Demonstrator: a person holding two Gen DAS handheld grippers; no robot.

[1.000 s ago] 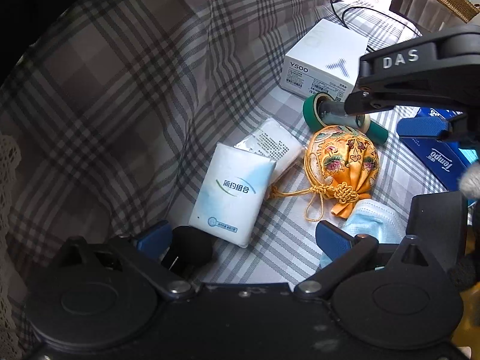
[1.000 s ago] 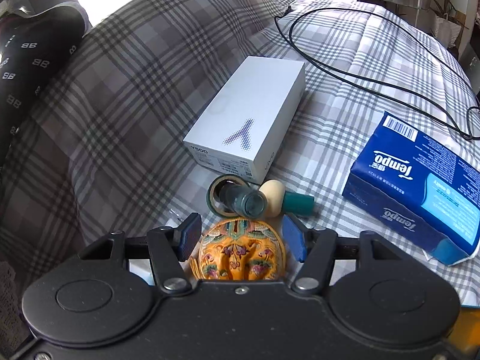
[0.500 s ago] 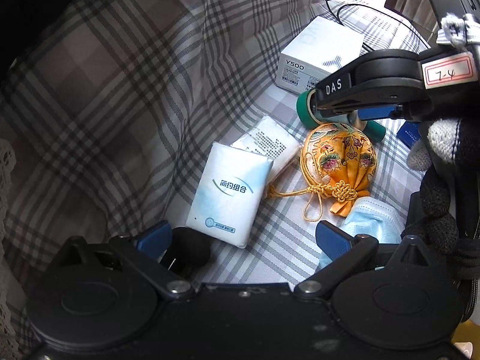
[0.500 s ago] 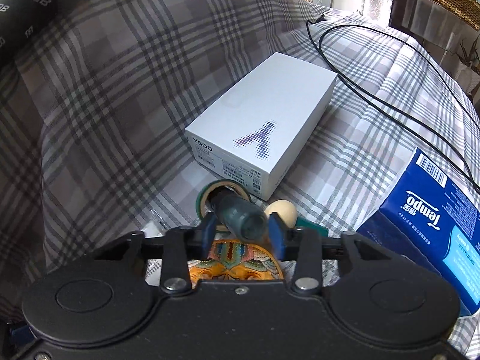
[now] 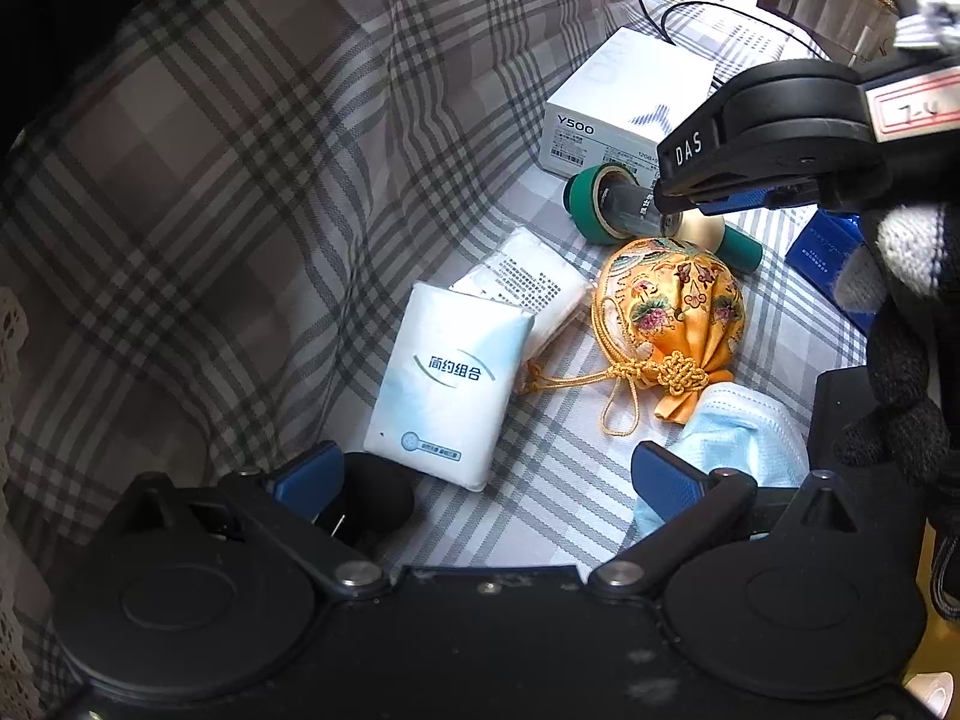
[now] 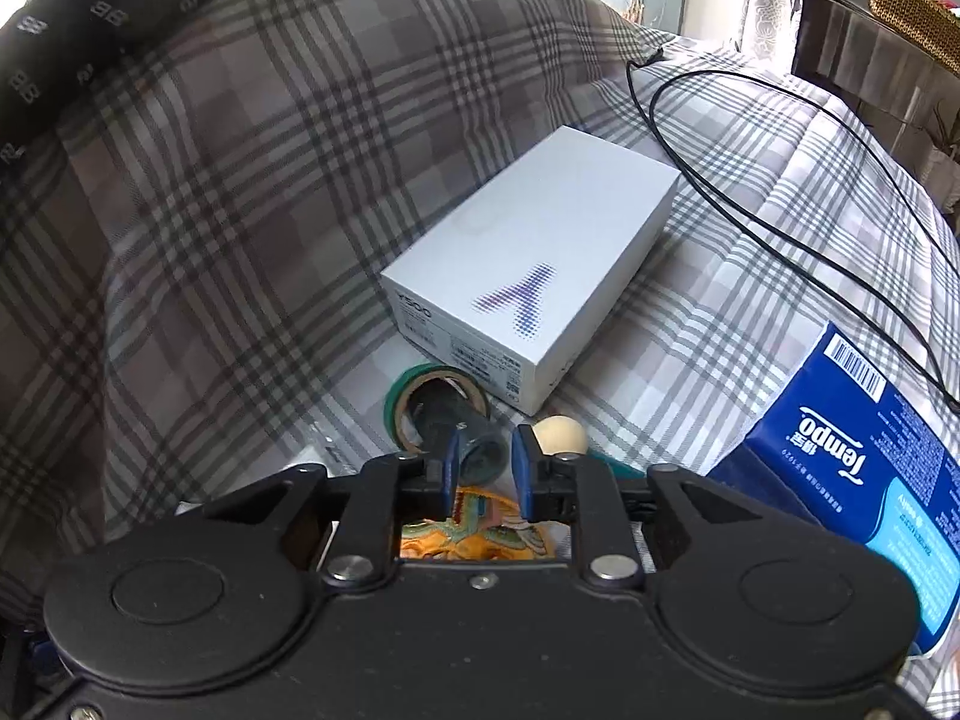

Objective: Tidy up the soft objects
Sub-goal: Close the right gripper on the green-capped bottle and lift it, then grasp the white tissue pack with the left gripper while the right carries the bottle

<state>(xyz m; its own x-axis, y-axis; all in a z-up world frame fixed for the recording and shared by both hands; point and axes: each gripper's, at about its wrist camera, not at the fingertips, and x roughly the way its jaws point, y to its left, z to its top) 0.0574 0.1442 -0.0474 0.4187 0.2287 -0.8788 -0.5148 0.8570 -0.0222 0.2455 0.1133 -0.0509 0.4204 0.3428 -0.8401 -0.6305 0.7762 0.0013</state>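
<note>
A plaid bedsheet (image 6: 240,210) carries clutter. The right gripper (image 6: 485,471) has its jaws clamped on the dark bottle (image 6: 462,435), clearing it from the pouch (image 5: 672,312) at six o'clock; the left gripper (image 5: 486,474) waits wide.

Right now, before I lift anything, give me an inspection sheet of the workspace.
Surface: plaid sheet, rumpled.
Job's things: white tissue pack, orange pouch, blue mask close together; blue tissue pack apart.
Clutter: white box, green tape roll, black plug.
Grippers: left gripper open, empty; right gripper jaws just closed on dark bottle lying through the tape roll.
Cables: black cable loops behind the box.
Surroundings: wicker basket, far right.
</note>
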